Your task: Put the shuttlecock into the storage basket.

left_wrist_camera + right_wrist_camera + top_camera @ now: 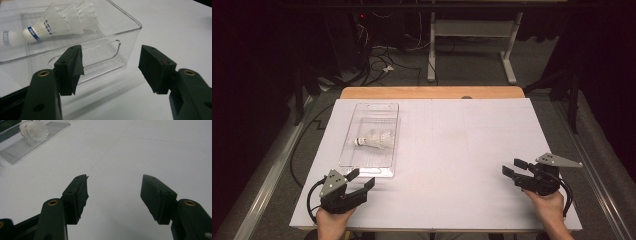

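Note:
A white shuttlecock [374, 139] lies on its side inside a clear plastic bin [362, 167] on the left half of the white table. In the left gripper view the shuttlecock [60, 21] shows a blue band near its cork, behind the bin's near wall [100, 53]. My left gripper [361, 179] rests near the table's front left corner, just in front of the bin, open with nothing between its jaws. My right gripper [514, 167] sits at the front right, far from the bin, open and empty. Its view shows the shuttlecock [34, 130] far off at the upper left.
The white table top [452, 150] lies bare between the two grippers. A wooden strip [432, 92] runs along its far edge. Beyond it are a table frame [472, 45] and cables on the floor.

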`<action>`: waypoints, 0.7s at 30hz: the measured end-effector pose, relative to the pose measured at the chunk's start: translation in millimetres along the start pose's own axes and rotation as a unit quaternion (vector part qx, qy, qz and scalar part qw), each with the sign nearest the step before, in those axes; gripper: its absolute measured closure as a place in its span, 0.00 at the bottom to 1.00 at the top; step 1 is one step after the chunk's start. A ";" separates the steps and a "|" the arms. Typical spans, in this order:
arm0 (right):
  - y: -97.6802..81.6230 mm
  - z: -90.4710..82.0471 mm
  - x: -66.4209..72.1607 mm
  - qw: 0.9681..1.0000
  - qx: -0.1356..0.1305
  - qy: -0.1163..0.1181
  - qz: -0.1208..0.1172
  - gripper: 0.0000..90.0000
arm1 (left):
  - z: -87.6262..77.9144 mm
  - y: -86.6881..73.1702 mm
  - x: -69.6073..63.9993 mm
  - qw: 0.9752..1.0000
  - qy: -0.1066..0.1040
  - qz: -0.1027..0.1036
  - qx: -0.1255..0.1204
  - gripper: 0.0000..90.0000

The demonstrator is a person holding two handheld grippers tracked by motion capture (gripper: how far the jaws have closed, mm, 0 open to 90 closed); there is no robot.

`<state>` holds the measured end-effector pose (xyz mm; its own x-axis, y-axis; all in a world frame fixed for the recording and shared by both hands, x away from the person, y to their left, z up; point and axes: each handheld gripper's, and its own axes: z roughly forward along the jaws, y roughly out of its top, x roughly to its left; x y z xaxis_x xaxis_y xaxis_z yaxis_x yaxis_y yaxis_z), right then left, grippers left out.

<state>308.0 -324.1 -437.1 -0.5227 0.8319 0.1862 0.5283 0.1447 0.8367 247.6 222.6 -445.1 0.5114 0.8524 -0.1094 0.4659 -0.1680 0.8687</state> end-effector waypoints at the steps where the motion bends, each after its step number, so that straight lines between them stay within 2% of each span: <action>1: -0.8 -0.3 0.4 1.000 0.000 -0.001 -0.002 0.43 | 0.0 0.0 0.0 1.000 0.000 0.000 0.000 0.41; 21: -15.3 -11.5 -0.4 1.000 -0.019 0.001 0.000 0.40 | -0.7 -0.1 0.6 1.000 -0.002 -0.003 -0.002 0.41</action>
<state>292.4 -332.9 -444.1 -0.5231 0.8314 0.1873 0.5023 0.1233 0.8558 247.3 223.5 -444.9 0.5107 0.8519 -0.1161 0.4660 -0.1608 0.8701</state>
